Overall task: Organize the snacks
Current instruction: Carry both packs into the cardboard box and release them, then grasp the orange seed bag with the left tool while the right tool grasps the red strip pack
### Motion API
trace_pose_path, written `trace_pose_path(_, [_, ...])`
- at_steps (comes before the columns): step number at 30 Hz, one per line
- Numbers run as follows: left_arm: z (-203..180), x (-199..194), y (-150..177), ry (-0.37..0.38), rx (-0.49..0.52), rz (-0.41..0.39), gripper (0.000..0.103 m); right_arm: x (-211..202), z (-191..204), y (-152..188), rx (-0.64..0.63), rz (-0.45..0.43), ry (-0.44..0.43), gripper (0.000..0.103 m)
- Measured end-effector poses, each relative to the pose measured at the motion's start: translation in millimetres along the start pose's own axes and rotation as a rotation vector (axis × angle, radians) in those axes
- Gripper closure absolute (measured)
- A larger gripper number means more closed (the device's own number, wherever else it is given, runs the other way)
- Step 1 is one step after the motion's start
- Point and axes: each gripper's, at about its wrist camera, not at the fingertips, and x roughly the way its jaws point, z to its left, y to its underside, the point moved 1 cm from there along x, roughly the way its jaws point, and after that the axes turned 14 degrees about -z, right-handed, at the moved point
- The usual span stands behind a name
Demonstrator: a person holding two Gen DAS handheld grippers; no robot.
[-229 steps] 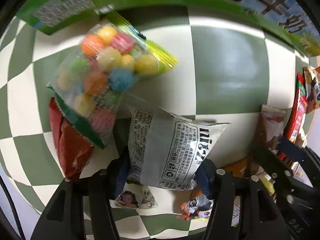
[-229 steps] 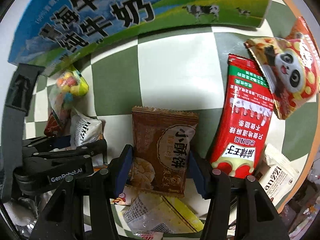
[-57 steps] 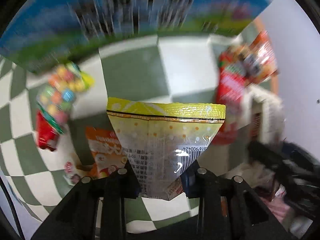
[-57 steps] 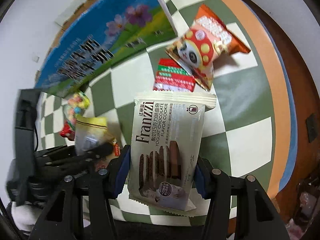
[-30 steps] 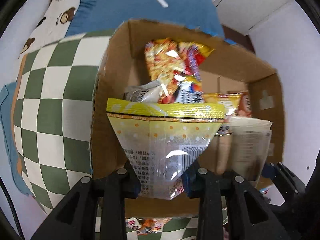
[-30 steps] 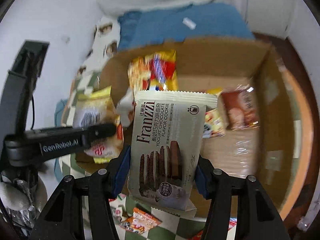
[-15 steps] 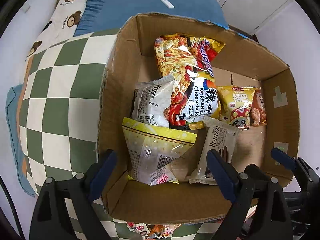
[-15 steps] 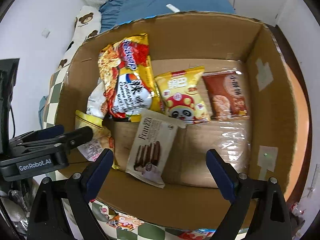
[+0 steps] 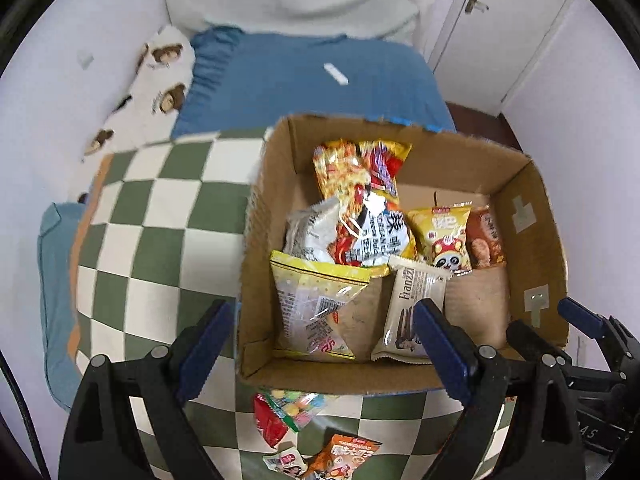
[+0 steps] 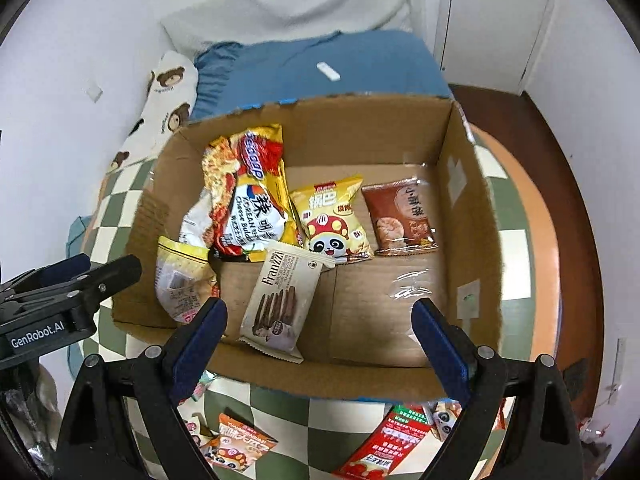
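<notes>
An open cardboard box [image 9: 536, 216] [image 10: 476, 216] stands on the green-and-white checked cloth [image 9: 132, 216] and holds several snack packs. The yellow-topped clear bag [image 9: 312, 308] [image 10: 180, 276] lies at its near left. Beside it lies the white Franzzi cookie pack [image 9: 412, 312] [image 10: 280, 300]. Behind them sit a noodle pack [image 9: 368, 216] [image 10: 248, 200], a yellow panda pack [image 10: 332, 220] and a brown pack [image 10: 404, 216]. My left gripper [image 9: 320, 356] hangs open and empty above the box's near edge. My right gripper [image 10: 320, 344] is also open and empty above it.
Loose snacks lie on the cloth in front of the box: a bag of coloured balls [image 9: 292, 408], an orange pack [image 9: 344, 456] [image 10: 240, 448], a red pack [image 10: 384, 448]. A blue bedspread [image 9: 304, 80] and a bear-print pillow [image 9: 148, 88] lie behind; a door [image 9: 516, 20] stands at the right.
A second ago each gripper was shut on a pack over the box. Both jaws opened, the yellow-topped bag and the Franzzi pack dropped into the box, and both grippers rose and drew back.
</notes>
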Motion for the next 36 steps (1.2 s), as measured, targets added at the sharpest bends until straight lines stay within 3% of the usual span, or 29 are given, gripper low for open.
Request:
trace_pose_path(17, [-14,-91,26,0.036,0.058,-0.176,0.011,-98,6,19,-0.007,-0.176,-0.002,0.008])
trace_pose_path(22, [-13,-101,50,0.055,0.087,-0.174,0.011,-115,-1,37,0.049,-0.183,-0.032,0.008])
trace_pose_path(27, [-14,-74,110,0.034,0.196,-0.055,0.011,-105,-17,84,0.125,-0.096,-0.059,0.008])
trace_pose_path(31, [-30,-24,178,0.068,0.303,0.169,0.011,-76,-40,132,0.223,0.022,-0.053,0.008])
trace_pose_path(36, [-68,30,240,0.068,0.513,0.331,0.011,-51,-69,179,0.320,0.099,-0.003,0.013])
